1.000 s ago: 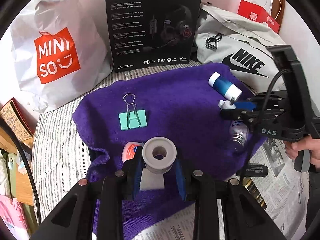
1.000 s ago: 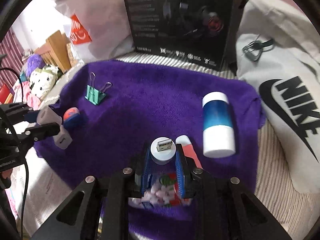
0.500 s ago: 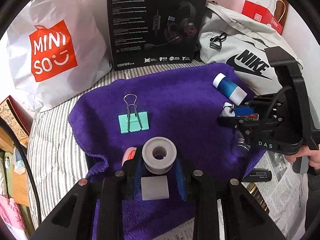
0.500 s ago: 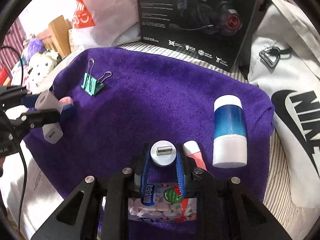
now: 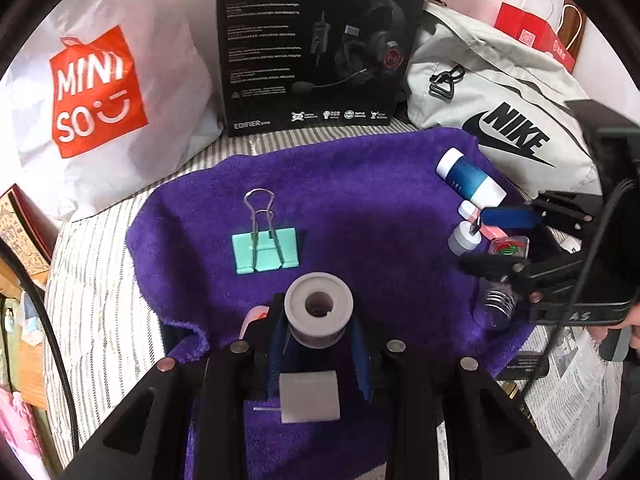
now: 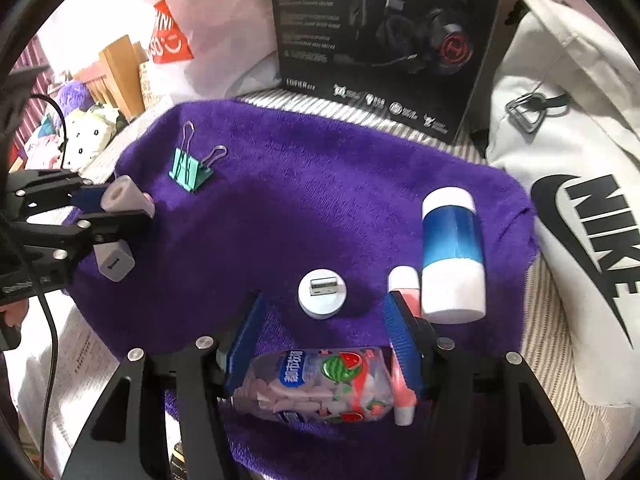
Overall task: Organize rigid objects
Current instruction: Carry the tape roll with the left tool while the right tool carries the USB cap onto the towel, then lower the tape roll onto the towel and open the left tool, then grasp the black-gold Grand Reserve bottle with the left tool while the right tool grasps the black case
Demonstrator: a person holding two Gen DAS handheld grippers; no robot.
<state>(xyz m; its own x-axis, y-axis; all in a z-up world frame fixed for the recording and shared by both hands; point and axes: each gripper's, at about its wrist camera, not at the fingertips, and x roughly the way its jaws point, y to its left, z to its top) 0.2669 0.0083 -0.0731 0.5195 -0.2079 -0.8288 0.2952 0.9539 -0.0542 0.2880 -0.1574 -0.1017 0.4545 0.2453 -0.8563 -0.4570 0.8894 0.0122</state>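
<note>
Purple towel (image 6: 320,184) carries a binder clip (image 5: 265,246), blue bottle (image 6: 454,252) and white USB puck (image 6: 322,292), freed between the just-opened right gripper (image 6: 324,332). Left gripper (image 5: 318,330) is clamped on a grey spool (image 5: 318,309); candy bottle (image 6: 316,384) label is legible only from the right wrist.

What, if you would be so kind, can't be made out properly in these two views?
- Pink tube, right wrist view: its middle is hidden behind a finger of the right gripper.
- Pink item, left wrist view: mostly hidden behind the left gripper, which is shut on a grey spool.
- Small print on the headset box, both views: too small and blurred.
- Candy bottle: label characters blurred.
</note>
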